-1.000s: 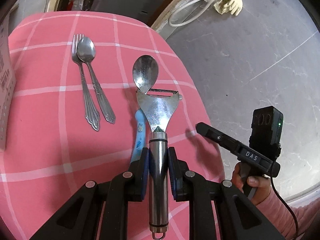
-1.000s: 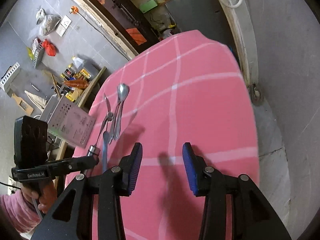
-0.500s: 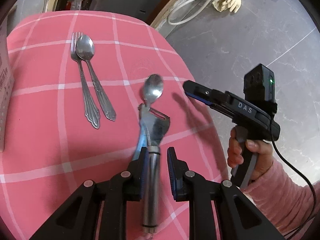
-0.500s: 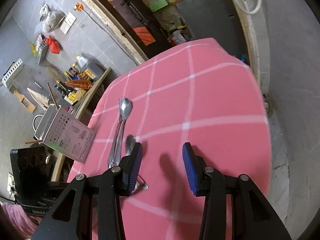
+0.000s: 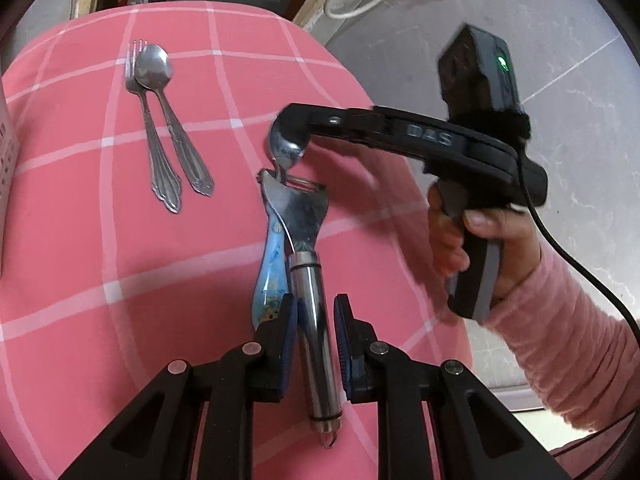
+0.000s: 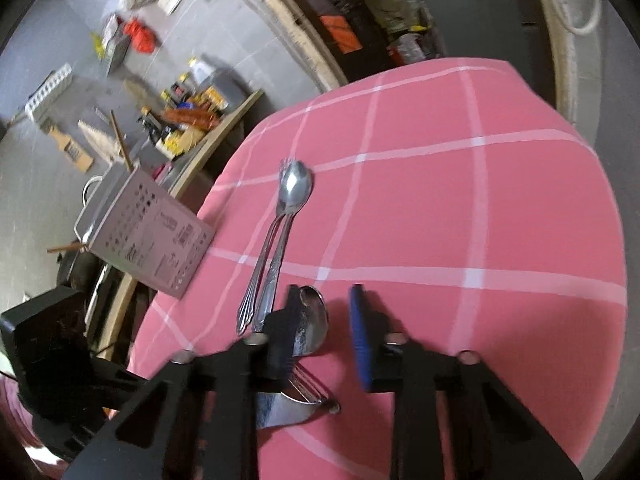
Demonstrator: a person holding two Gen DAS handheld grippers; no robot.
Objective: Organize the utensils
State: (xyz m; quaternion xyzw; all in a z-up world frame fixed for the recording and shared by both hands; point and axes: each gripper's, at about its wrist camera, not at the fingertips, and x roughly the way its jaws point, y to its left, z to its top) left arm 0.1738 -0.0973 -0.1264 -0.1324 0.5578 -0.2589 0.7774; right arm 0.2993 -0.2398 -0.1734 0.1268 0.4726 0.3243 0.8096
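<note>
The peeler (image 5: 304,216) lies lengthwise on the pink checked tablecloth (image 5: 100,260). Its steel handle runs back toward the camera and its blade end points away, tilted slightly left. The left gripper (image 5: 316,332) is clamped on that handle. A blue-handled spoon (image 5: 272,276) lies just beside the peeler on its left, almost parallel. Its neck passes under the peeler's head and its bowl points away, past the blade.

The right gripper (image 5: 292,120), held by a hand (image 5: 480,248) in a pink sleeve, reaches in from the right over the spoon's bowl. Its jaws have just been closing. In the right wrist view the bowl sits against one finger (image 6: 288,320) and the other pad stands apart.

Well to the left, a fork (image 5: 134,64) and a plain spoon (image 5: 154,66) lie side by side, heads away.
</note>
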